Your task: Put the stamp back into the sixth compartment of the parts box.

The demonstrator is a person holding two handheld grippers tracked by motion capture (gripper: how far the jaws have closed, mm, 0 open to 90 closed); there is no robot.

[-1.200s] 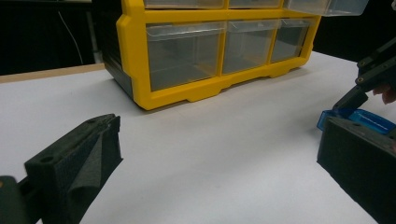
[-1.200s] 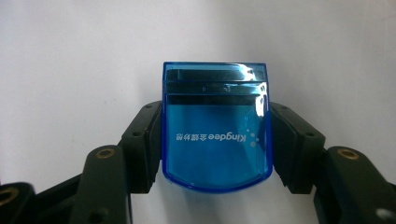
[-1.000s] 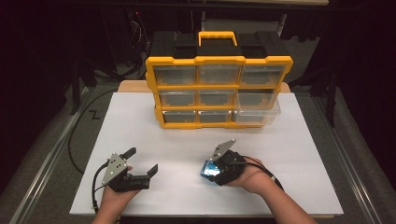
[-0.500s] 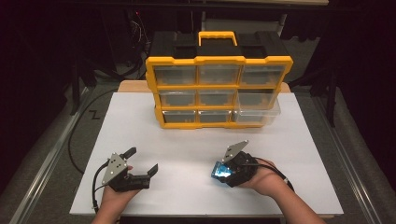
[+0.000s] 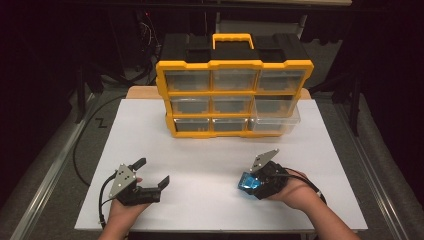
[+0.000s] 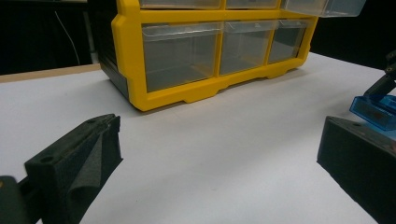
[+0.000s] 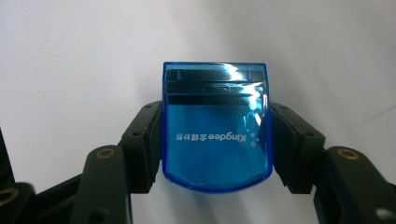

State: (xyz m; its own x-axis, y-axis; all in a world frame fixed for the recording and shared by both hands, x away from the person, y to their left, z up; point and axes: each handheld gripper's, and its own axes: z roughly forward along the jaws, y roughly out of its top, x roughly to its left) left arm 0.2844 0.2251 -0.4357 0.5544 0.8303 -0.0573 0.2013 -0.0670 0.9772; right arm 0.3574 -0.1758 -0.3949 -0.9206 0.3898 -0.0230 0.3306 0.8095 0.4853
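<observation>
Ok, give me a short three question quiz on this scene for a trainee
1. True or false: the right gripper is clamped on a blue box.
2. Which drawer of the yellow organizer is pulled out? A) top left B) right side, below the top row C) bottom left
3. What is between the jaws of the left gripper?

Key
1. True; its pads press on both sides of the box.
2. B
3. Nothing; they stand open above the white table.
</observation>
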